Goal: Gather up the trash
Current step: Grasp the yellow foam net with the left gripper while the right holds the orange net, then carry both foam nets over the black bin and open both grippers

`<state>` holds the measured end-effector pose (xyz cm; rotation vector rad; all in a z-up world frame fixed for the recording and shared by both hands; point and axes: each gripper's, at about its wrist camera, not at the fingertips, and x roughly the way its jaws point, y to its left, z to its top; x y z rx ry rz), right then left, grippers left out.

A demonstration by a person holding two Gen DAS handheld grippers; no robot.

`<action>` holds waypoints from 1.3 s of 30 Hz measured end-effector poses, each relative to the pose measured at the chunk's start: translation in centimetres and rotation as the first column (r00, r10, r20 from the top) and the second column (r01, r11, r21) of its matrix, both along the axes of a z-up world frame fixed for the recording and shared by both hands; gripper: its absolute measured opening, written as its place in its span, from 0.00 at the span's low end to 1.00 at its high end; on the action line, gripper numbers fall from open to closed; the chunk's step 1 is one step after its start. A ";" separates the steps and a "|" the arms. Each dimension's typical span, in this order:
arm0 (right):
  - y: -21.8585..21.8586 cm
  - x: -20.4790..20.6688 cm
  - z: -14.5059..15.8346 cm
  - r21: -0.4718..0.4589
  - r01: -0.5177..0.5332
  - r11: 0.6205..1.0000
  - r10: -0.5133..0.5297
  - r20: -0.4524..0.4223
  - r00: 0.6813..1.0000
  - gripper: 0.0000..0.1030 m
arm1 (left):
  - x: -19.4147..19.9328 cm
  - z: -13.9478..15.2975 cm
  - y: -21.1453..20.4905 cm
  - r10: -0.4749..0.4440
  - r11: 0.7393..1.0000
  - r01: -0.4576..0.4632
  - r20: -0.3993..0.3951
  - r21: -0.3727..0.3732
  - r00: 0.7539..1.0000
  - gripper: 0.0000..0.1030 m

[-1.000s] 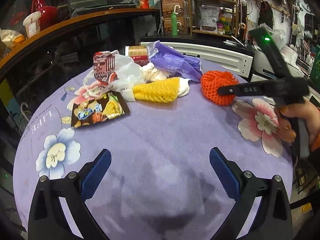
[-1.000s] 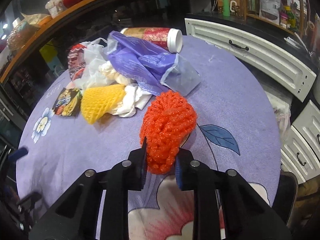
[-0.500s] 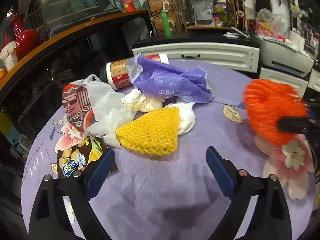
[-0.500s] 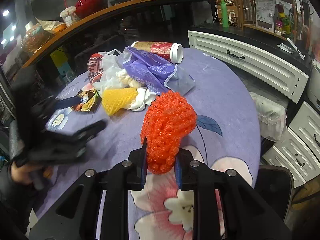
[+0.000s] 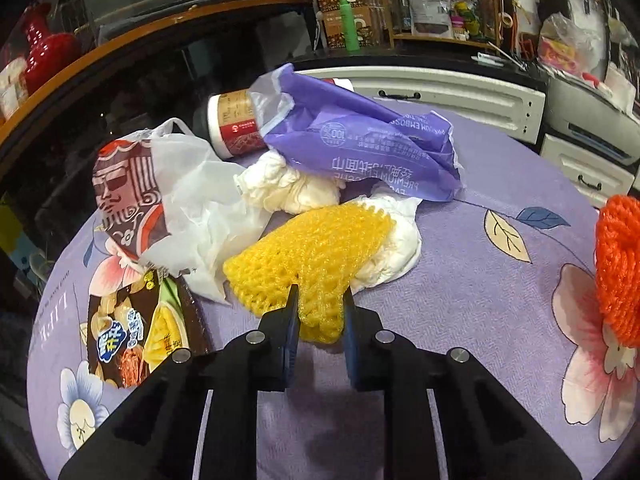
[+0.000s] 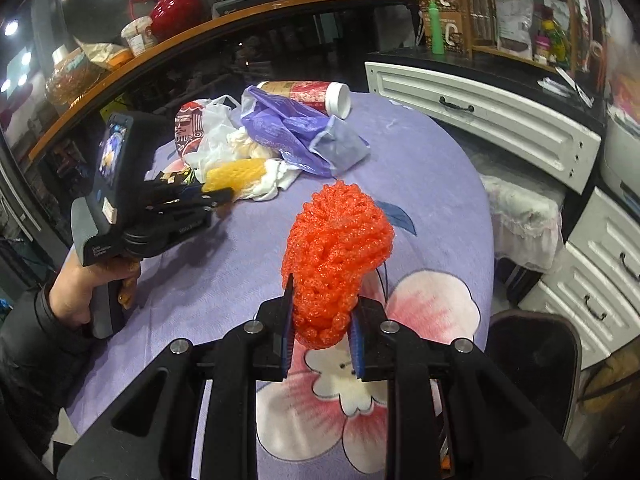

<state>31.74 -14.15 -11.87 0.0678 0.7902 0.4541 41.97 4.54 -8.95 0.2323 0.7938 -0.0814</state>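
A trash pile lies on the round purple flowered table (image 5: 460,320). My left gripper (image 5: 319,312) is shut on the near end of a yellow foam net (image 5: 316,252), which rests on the cloth; it also shows in the right wrist view (image 6: 236,170). My right gripper (image 6: 322,320) is shut on an orange foam net (image 6: 338,240) and holds it above the table; the net shows at the right edge of the left wrist view (image 5: 618,268). Behind lie crumpled white tissue (image 5: 288,188), a purple plastic wrapper (image 5: 360,140), a white plastic bag (image 5: 192,184), a snack packet (image 5: 140,328) and a red-and-tan cylindrical can (image 5: 236,124).
White drawers (image 6: 484,120) stand past the table's far right edge. A dark curved counter with a wooden rim (image 6: 224,20) runs behind the table, carrying a red vase (image 6: 172,4). A dark chair seat (image 6: 532,352) sits by the table's right edge.
My left gripper moved forward to the yellow foam net and shut on it. My right gripper lifted the orange foam net off the table and drew it back.
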 end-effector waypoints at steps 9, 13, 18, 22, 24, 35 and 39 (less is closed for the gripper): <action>-1.6 -2.5 0.2 0.039 0.015 0.999 -0.016 0.030 0.999 0.22 | -6.0 2.7 1.6 0.012 0.990 -0.001 0.073 -0.139 0.997 0.16; -2.6 -4.2 0.2 0.039 0.031 0.999 -0.033 0.055 0.998 0.22 | -9.6 4.0 1.6 0.012 0.978 0.011 0.109 -0.208 0.994 0.16; -4.3 -6.7 0.3 0.015 0.056 0.998 -0.057 0.093 0.994 0.22 | -13.0 4.8 -0.2 -0.019 0.968 0.052 0.135 -0.246 0.991 0.16; -6.3 -8.7 0.3 -0.004 0.084 0.996 -0.083 0.106 0.991 0.22 | -15.5 5.3 -2.8 -0.074 0.959 0.113 0.154 -0.260 0.985 0.16; -7.5 -9.6 0.2 -0.013 0.108 0.994 -0.105 0.112 0.988 0.22 | -16.4 5.3 -4.3 -0.111 0.949 0.151 0.158 -0.275 0.981 0.16; -15.8 -11.5 -4.2 -0.082 0.276 0.958 -0.276 0.011 0.961 0.22 | -18.3 5.8 -13.8 -0.292 0.882 0.336 0.177 -0.331 0.940 0.16; -19.0 -10.8 -8.0 -0.085 0.334 0.939 -0.341 -0.085 0.936 0.22 | -18.6 5.3 -17.1 -0.347 0.855 0.382 0.162 -0.350 0.924 0.16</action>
